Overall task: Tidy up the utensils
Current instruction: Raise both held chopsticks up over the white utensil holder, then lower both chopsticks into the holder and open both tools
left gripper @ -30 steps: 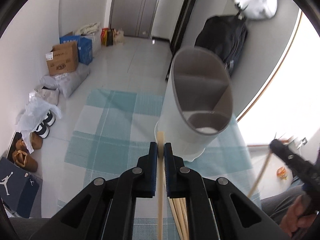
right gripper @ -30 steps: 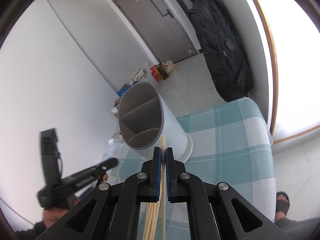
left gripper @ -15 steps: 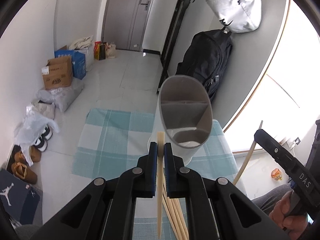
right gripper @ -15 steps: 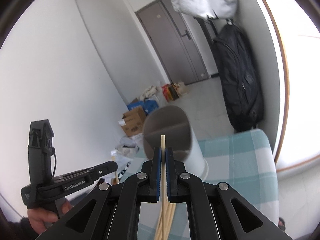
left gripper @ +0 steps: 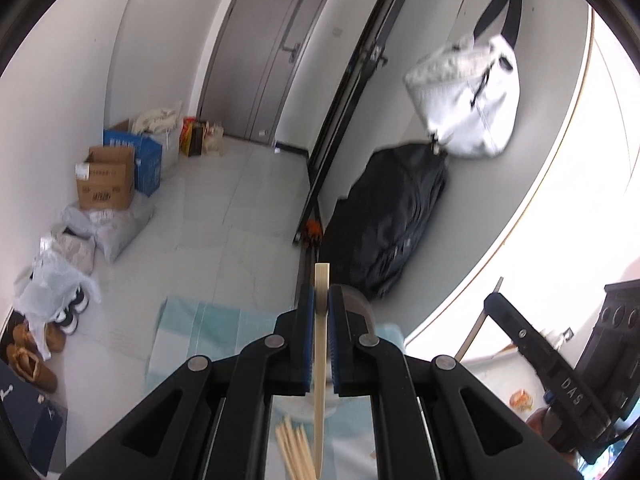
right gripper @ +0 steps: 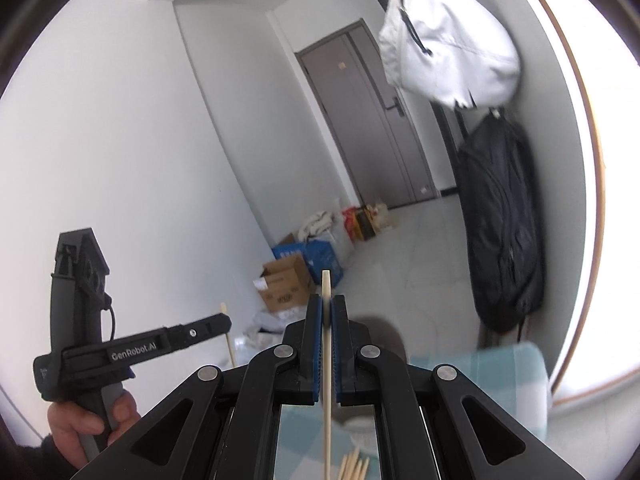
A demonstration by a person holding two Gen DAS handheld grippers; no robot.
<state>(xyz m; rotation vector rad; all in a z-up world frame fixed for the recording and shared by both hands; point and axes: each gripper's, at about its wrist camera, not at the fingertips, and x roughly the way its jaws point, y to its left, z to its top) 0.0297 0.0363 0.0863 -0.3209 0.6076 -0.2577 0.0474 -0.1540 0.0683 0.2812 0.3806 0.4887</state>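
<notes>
Behind everything, a grey door closes off a hallway lined with cardboard boxes, and a white bag hangs above a black backpack. Your left tongs clamp one chopstick, and your right tongs clamp another chopstick — both pale sticks point up. More loose chopsticks lie below on the checked surface, with the grey holder just behind your fingers.

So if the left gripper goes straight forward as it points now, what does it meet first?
Probably the rim of the grey holder just past the left gripper; depth is unclear. The wooden chopstick leads.
</notes>
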